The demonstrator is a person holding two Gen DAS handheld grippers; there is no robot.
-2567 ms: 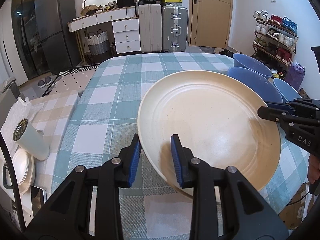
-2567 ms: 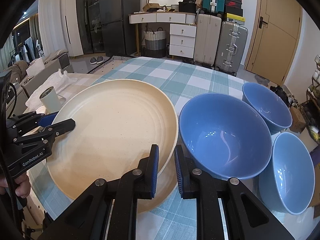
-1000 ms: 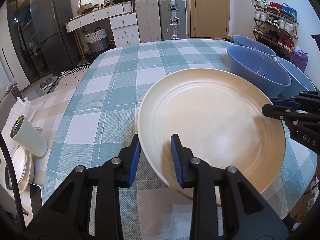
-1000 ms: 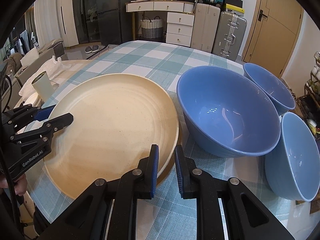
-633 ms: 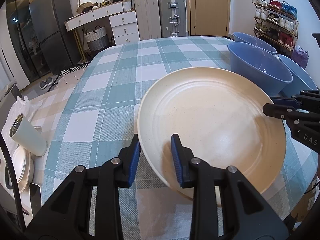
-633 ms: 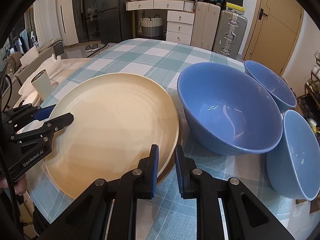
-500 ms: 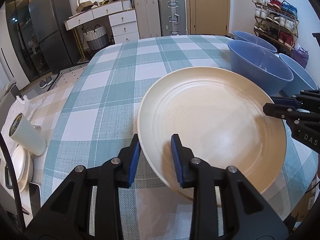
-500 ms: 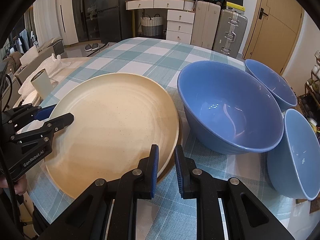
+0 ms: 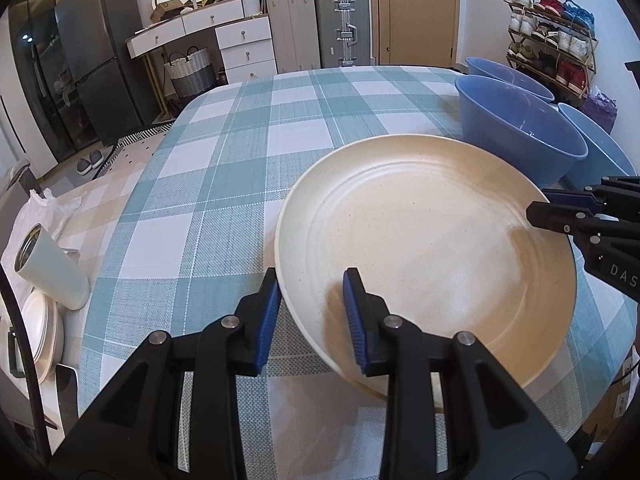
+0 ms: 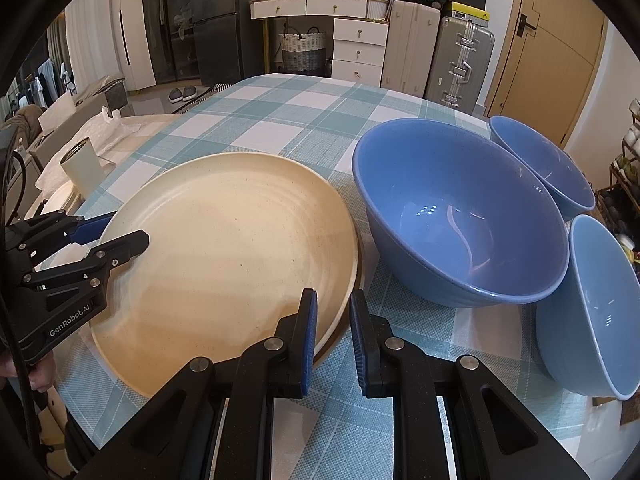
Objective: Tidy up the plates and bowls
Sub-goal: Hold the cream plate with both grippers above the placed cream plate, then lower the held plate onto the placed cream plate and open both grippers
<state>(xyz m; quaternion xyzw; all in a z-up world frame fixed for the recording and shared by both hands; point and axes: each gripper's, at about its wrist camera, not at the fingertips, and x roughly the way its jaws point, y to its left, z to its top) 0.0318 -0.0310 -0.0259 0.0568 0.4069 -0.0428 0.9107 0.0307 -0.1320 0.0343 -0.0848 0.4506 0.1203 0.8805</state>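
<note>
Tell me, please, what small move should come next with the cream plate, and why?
Probably open both jaws: the left hand-held gripper and right hand-held gripper clamp opposite rims of the cream plate, which seems seated on a second plate beneath.

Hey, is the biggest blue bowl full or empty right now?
Empty. The right wrist view looks straight into the big blue bowl and shows only its bare glazed inside with light reflections.

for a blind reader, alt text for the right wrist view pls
Two grippers, right and left, clamp opposite rims of a cream plate over a checked tablecloth. Three blue bowls sit to its right.
</note>
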